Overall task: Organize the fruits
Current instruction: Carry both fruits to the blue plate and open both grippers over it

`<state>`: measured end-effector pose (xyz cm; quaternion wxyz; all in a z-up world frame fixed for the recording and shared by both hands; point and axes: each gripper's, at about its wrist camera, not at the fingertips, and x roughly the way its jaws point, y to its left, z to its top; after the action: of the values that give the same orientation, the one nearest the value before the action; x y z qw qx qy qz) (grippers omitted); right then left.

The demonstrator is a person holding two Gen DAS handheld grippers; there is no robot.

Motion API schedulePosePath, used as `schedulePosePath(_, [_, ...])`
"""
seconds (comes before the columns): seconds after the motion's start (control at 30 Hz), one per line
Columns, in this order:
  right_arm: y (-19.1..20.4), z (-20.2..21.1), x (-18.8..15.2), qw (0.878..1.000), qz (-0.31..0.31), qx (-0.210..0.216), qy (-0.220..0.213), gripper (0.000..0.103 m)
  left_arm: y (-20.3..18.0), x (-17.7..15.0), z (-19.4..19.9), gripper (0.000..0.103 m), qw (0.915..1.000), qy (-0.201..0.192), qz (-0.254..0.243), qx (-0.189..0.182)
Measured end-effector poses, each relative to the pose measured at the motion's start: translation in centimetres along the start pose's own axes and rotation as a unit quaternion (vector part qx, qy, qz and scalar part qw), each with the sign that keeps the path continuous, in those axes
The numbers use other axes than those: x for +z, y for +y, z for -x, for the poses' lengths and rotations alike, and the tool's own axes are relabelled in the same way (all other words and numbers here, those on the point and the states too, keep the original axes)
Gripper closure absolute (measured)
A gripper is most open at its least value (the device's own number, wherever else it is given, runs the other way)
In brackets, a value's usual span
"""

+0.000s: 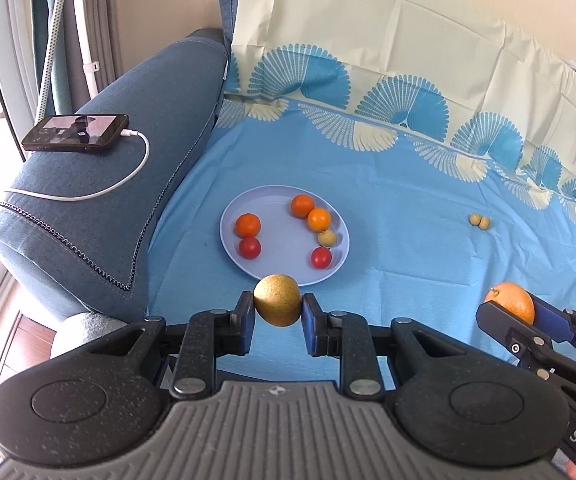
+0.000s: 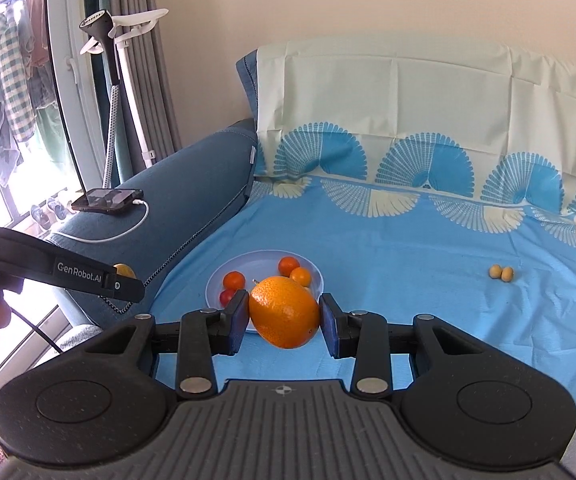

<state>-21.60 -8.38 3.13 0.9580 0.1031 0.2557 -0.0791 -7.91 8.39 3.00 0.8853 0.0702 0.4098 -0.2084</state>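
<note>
Left wrist: plate point(image 1: 231, 216) holds six fruits.

The right tongs point(image 2: 283, 312) clamp a large orange point(image 2: 283, 312) above the blue bedsheet point(image 2: 408, 280). Behind it sits a plate point(image 2: 255, 260) of small fruits; 2 tan fruits point(image 2: 501, 272) lie well apart at right.

"genrobot.ai" stands on the left claw point(image 2: 127, 280); "s" on the right claw point(image 1: 512, 312).

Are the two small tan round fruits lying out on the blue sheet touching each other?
Touching. The left wrist view shows the two small tan round fruits pressed side by side, no blue sheet showing between them.
</note>
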Motion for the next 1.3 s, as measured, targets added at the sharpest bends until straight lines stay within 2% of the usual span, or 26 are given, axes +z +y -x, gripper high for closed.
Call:
schedulePosePath(0.43, [-0.1, -2.2, 0.1, 1.0, 0.0, -0.003, 0.027, 0.063, 1.2, 0.7, -2.1, 0.076, 0.9997, 0.014, 0.019, 0.009])
schedulePosePath(0.67, [-0.3, -4.7, 0.7, 0.999, 0.005, -0.007, 0.037, 0.063, 2.4, 2.3, -4.7, 0.076, 0.9991, 0.024, 0.032, 0.017])
schedulePosePath(0.83, [-0.4, -8.1, 1.5, 0.999, 0.006, -0.006, 0.051, 0.063, 3.0, 4.4, -7.7, 0.076, 0.9988, 0.027, 0.031, 0.025])
schedulePosePath(1.3, [-0.6, -21.3, 2.7, 0.994, 0.027, 0.003, 0.106, 0.063, 3.3, 8.9, -19.9, 0.076, 0.9959, 0.078, 0.026, 0.038])
